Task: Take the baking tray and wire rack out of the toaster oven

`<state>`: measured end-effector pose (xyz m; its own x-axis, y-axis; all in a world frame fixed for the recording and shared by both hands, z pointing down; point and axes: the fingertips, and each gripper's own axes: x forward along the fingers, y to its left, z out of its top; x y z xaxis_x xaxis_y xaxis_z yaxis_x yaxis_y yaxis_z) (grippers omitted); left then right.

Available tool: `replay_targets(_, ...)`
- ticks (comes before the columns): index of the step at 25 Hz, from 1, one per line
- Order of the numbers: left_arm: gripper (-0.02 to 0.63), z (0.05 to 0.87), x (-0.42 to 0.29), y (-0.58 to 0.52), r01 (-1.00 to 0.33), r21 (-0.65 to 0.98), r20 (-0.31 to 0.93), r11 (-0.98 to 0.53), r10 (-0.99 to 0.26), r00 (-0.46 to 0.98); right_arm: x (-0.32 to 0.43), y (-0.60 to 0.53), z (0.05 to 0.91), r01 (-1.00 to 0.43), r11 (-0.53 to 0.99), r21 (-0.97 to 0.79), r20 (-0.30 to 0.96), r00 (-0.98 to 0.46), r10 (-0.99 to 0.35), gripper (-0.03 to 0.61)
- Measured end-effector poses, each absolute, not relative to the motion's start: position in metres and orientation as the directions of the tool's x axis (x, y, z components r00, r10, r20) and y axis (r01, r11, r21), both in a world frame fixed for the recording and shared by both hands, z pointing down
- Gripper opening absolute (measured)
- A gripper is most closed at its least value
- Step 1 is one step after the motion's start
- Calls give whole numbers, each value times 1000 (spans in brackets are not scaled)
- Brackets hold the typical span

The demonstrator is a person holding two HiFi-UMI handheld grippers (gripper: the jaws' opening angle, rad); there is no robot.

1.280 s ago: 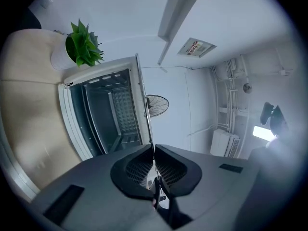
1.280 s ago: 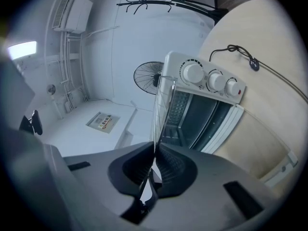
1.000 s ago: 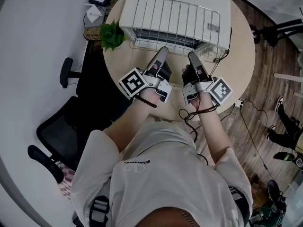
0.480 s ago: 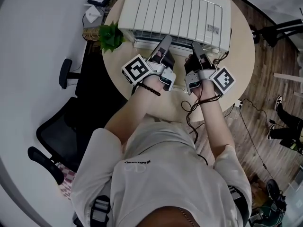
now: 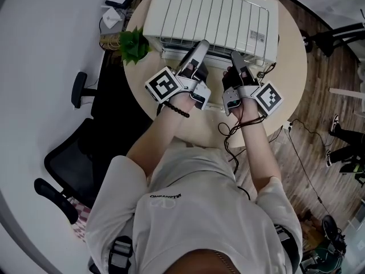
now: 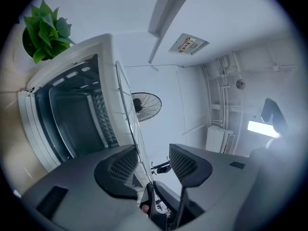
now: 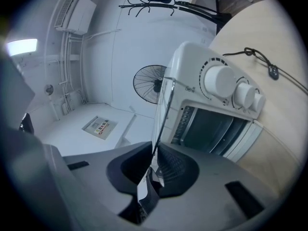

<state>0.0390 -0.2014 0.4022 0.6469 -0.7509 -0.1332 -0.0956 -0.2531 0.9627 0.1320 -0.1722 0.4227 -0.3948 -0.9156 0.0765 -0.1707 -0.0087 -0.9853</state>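
The wire rack (image 5: 211,19) lies flat on top of the white toaster oven (image 5: 268,33), its front edge at the oven's front. My left gripper (image 5: 198,49) is at that edge; in the left gripper view its jaws (image 6: 153,163) are opening, apart, with a rack wire (image 6: 129,114) running between them untouched. My right gripper (image 5: 235,59) is at the same edge further right. Its jaws (image 7: 155,160) are just opening, still close on the rack's edge wire (image 7: 163,114). The oven door is open and the dark cavity (image 6: 77,114) shows; I cannot make out the baking tray.
A potted plant (image 5: 134,43) stands left of the oven on the round wooden table (image 5: 285,73). The oven's knobs (image 7: 219,82) face front at its right end. A cable (image 5: 228,133) hangs off the table's near edge. An office chair (image 5: 74,153) stands at lower left.
The rack, held out beyond the oven's front a second ago, now rests further back on its top. Both grippers moved toward the oven and have stayed there since.
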Motion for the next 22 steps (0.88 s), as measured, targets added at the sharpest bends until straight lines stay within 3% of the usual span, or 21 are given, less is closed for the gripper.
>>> replay_targets(2, 242, 400, 37, -197, -95, 960, -140, -264, -745, 653, 130, -168, 424, -177, -4, -984, 75, -397, -915, 42)
replay_targets(4, 252, 400, 34, -192, -98, 961, -134, -257, -748, 650, 129, -163, 424, -182, 6, -983, 68, -399, -915, 72)
replay_targets(9, 253, 403, 26, -183, -76, 964, -147, -254, -748, 648, 132, -155, 417, -188, 42, -981, 33, -379, -925, 81)
replay_targets(10, 253, 403, 24, -180, -68, 965, -149, -252, -746, 649, 132, -153, 415, -189, 52, -981, 24, -380, -924, 136)
replay_targets(13, 253, 408, 15, -164, -51, 973, -135, -224, -739, 660, 126, -140, 411, -201, 77, -977, 9, -395, -919, 143)
replay_targets(19, 251, 478, -18, -114, -170, 977, 19, -129, -744, 668, 96, -87, 471, -268, 24, -963, 117, -498, -859, 143)
replay_targets(22, 233, 504, -25, -117, -191, 974, 31, -121, -765, 643, 93, -88, 508, -273, -35, -961, 173, -499, -849, 143)
